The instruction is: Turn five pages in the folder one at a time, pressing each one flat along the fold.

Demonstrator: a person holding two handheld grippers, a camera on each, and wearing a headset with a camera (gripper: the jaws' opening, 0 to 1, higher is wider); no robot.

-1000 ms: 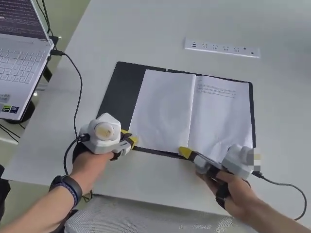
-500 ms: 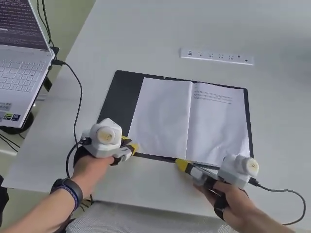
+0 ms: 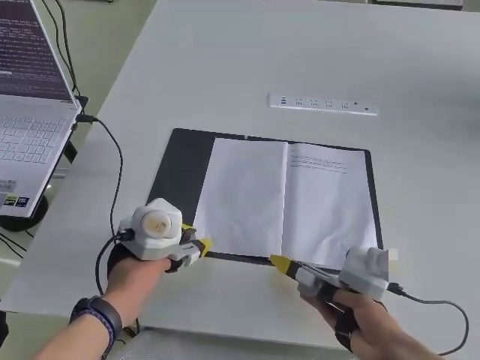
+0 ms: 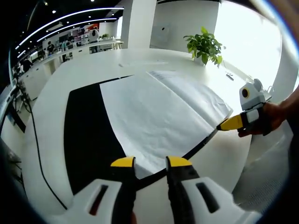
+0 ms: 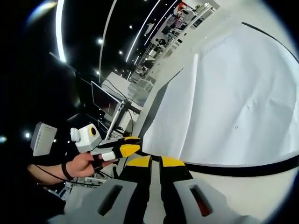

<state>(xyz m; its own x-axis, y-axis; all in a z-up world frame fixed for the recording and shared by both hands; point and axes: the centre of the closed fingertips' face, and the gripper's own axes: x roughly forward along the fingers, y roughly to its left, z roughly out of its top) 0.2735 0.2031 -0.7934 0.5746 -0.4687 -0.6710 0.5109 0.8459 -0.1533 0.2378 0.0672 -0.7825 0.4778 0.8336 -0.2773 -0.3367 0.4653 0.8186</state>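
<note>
Head view: the folder (image 3: 180, 176) is found open just ahead of both grippers, a turned page (image 3: 244, 195) lying flat before the slightly spread left gripper (image 3: 201, 244), nothing pinched by it or the closed right gripper (image 3: 279, 262); further turns are judged outstanding.

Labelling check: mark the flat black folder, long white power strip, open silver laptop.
flat black folder (image 3: 178, 171), head view, bare left cover
long white power strip (image 3: 322, 104), head view, top face
open silver laptop (image 3: 30, 142), head view, keyboard

head view: high, looking down | left gripper view: low, near edge | right gripper view: low, rolled | shared: folder (image 3: 281, 199)
</note>
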